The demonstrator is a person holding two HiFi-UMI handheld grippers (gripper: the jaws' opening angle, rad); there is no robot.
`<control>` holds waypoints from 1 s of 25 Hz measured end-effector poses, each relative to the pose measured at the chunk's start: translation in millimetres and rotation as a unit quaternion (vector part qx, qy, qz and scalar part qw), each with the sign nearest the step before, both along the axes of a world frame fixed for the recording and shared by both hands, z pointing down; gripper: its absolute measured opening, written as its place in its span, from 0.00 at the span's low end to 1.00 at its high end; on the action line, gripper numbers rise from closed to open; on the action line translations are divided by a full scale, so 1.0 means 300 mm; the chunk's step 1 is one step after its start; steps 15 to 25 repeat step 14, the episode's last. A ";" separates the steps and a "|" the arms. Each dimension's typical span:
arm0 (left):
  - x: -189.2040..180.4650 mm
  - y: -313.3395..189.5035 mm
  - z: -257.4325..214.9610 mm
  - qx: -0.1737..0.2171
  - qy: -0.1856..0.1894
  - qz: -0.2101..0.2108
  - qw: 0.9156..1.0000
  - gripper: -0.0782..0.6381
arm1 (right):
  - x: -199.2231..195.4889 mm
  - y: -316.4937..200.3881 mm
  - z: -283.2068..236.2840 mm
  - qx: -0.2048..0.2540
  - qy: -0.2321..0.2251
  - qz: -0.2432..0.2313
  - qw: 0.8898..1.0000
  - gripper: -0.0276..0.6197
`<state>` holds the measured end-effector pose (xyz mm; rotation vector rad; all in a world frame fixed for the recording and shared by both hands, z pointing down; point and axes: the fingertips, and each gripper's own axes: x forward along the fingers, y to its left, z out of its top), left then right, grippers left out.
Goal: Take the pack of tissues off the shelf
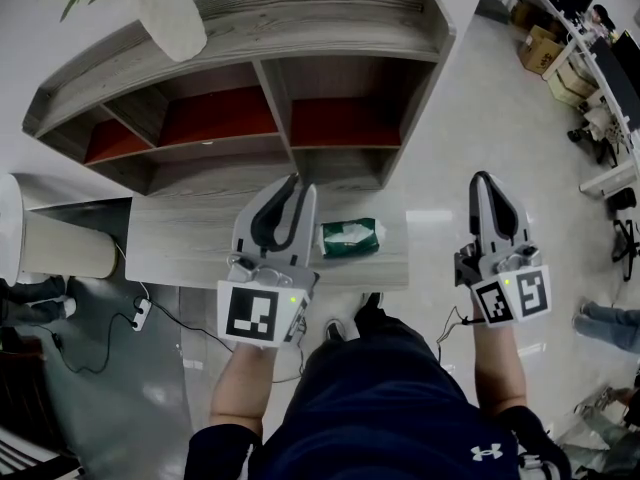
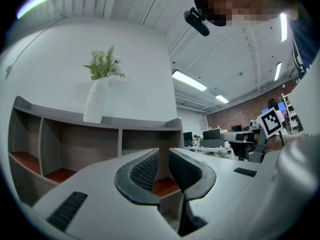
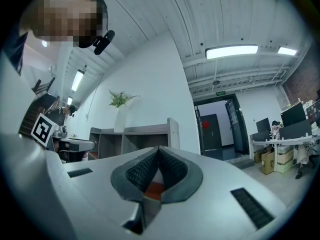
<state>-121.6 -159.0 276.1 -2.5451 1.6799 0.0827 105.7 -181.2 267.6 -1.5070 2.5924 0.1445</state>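
Note:
The green pack of tissues (image 1: 350, 237) lies on the wooden ledge (image 1: 180, 248) in front of the grey shelf unit (image 1: 270, 18). My left gripper (image 1: 297, 180) hovers over that ledge just left of the pack and points at the shelf. Its jaws stand a narrow gap apart with nothing between them (image 2: 163, 154). My right gripper (image 1: 483, 178) is held off the ledge's right end, over the floor. It is shut and empty, and its tips touch (image 3: 159, 149). Neither gripper view shows the pack.
A white vase with a green plant (image 1: 165, 8) stands on the shelf's top at the left. The shelf's compartments have red floors (image 1: 345, 123). A white cylinder (image 1: 60, 243) sits at the ledge's left end. A power strip (image 1: 140, 315) lies on the floor. Office desks (image 1: 600, 58) are at the far right.

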 end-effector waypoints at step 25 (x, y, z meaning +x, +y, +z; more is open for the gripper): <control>0.013 -0.023 0.031 -0.009 -0.011 0.006 1.000 0.21 | 0.007 -0.025 0.025 -0.013 -0.001 -0.002 1.000 0.06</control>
